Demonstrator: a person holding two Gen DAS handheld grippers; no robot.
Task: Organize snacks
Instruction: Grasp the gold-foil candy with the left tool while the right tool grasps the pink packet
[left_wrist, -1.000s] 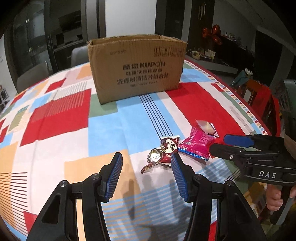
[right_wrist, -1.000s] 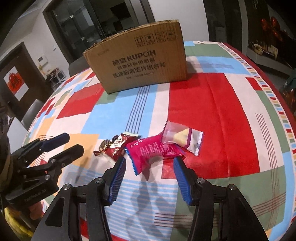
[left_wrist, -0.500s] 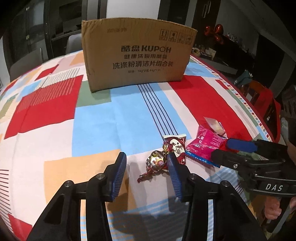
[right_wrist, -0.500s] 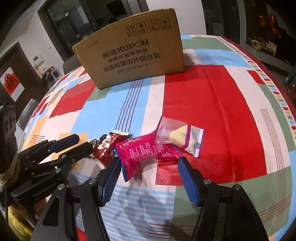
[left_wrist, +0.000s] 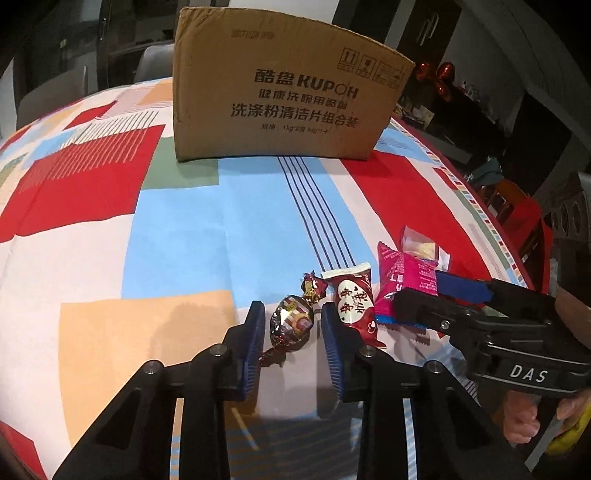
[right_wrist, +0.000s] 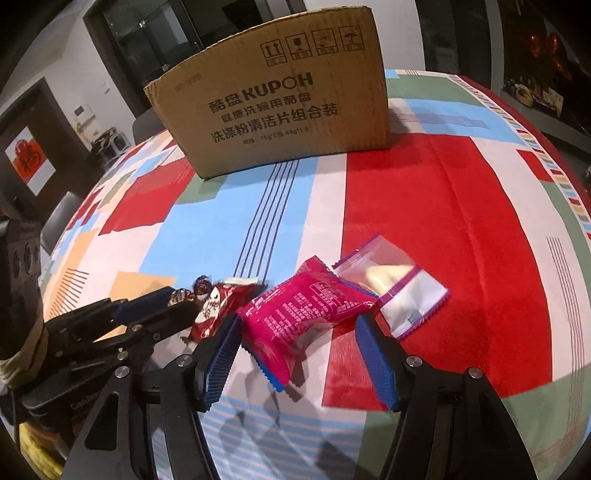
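Left tongs (left_wrist: 292, 334) open around a shiny wrapped candy (left_wrist: 291, 325), not squeezing it, right tongs (right_wrist: 299, 354) open wide around a pink snack bag (right_wrist: 304, 312), dark red packet (left_wrist: 352, 306) between them, clear packet (right_wrist: 397, 291) beside the pink bag, cardboard box (left_wrist: 280, 96) far back on the colorful tablecloth (left_wrist: 177, 236)

- A round table under a patchwork cloth (left_wrist: 177, 236) of red, blue, peach and green.
- Dark glass-fronted cabinet (right_wrist: 147, 40) behind.
- Red paper door ornament (right_wrist: 27, 162).
- Dim room, white wall (right_wrist: 391, 9).
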